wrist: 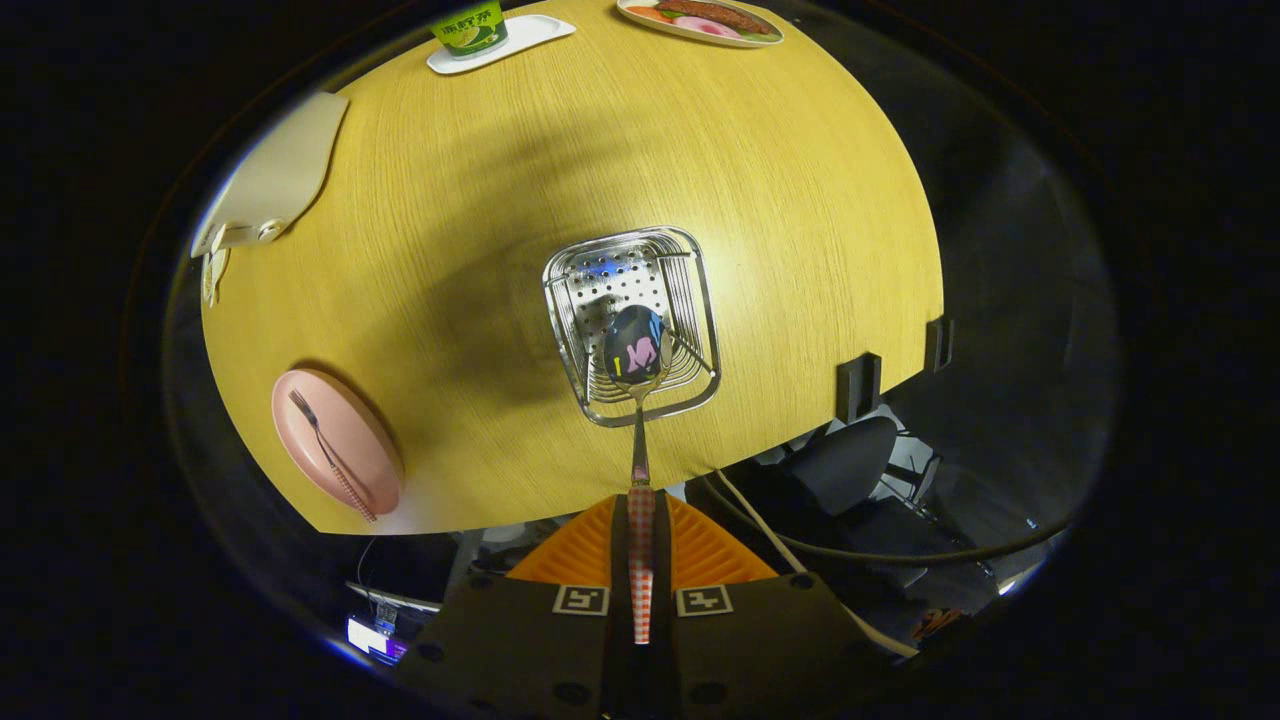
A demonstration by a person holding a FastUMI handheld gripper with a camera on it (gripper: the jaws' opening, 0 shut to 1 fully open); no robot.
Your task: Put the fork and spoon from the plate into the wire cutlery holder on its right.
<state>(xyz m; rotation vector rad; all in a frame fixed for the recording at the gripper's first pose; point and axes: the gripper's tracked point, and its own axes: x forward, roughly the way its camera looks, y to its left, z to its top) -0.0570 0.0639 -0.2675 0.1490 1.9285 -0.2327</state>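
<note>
the spoon [638, 400] is clamped by its checked handle between the closed-in fingers of the gripper [640, 520] at the bottom centre of the frame, bowl pointing away and hanging right over the open mouth of the wire cutlery holder [690, 300], which sits in the middle of the frame on the wooden table [480, 200]. the bowl looks lined up with the near half of the holder, though how high it's held above the rim can't really be judged from this angle. the fork [330, 455] is left lying on the pink plate [345, 420] at the lower left, so only half the job is in hand. biggest risk from here, probably: the spoon is gripped way back on the handle, so if it's let go too high or tilted, the bowl could clip the front rim and get flipped out onto the table, or the light holder could get nudged. the holder is also parked fairly near the table edge, so a hard bump could shove it toward the drop. a cup on a white tray [500, 40] and a food plate [700, 20] sit at the top, well out of the way.
</note>
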